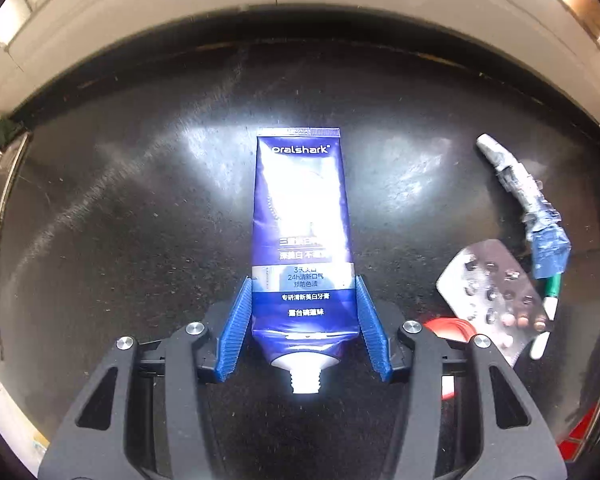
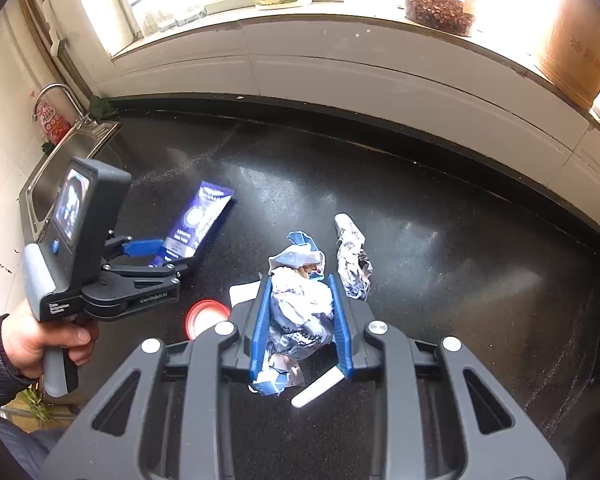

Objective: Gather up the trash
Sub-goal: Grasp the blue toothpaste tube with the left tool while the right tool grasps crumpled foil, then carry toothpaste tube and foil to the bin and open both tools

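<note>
Trash lies scattered on the glossy black countertop (image 1: 120, 208): a flattened blue plastic toothpaste tube (image 1: 302, 232) with its cap off, a crumpled white-and-blue wrapper wad (image 2: 300, 312), a twisted strip of silver foil (image 2: 352, 260), a used silver blister pack (image 1: 496, 300), and a red jar lid (image 2: 204, 316).

Left gripper (image 1: 304, 320): jaws wide, straddling the tube's shoulder end, pads at or just beside its edges; firm contact not confirmed.

Right gripper (image 2: 300, 324): pads against both sides of the wrapper wad; appears closed on it.

Judgement: tube is light, soft-walled and slick, stiffest near the threaded neck, so grip at the shoulder. Wad is light and compressible, may shed scraps. Foil and blister pack lie thin and flat, hard to pinch from above.
</note>
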{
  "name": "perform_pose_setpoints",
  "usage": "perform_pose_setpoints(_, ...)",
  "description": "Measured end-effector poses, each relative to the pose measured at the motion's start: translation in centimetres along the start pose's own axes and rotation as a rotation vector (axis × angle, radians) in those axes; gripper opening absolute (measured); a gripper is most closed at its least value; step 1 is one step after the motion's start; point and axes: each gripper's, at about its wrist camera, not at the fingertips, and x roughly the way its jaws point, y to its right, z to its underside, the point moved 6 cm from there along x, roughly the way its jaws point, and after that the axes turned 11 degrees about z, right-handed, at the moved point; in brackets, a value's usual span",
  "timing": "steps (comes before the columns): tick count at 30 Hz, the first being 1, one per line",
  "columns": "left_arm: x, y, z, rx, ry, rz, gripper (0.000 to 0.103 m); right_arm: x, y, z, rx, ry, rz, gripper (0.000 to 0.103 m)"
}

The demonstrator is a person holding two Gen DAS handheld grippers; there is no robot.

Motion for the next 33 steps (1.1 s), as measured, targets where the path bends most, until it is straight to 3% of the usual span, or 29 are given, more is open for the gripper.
perform_pose_setpoints(9, -10.6, 2.4, 1.0, 0.047, 0.127, -0.005, 0.051, -1.6, -2.0, 0.3, -0.023, 0.019, -0.008, 0.028)
perform_pose_setpoints(19, -13.2, 0.4, 2.6, 0.004, 0.181, -0.010, 0.051, -3.5, -5.2, 0.3, -0.077, 0.050, -0.021, 0.028)
perform_pose_setpoints(26, -17.1, -6.1, 6.5, -0.140, 0.278, -0.073, 0.051, -4.7, -15.1, -1.3, -0.224, 0.083, -0.128, 0.028)
perform_pose_setpoints(33, -23.1, -16.3, 17.2, -0.405, 0.347, -0.217, 0.051, -5.8, -32.4, 0.1, -0.475, 0.086, -0.348, 0.028)
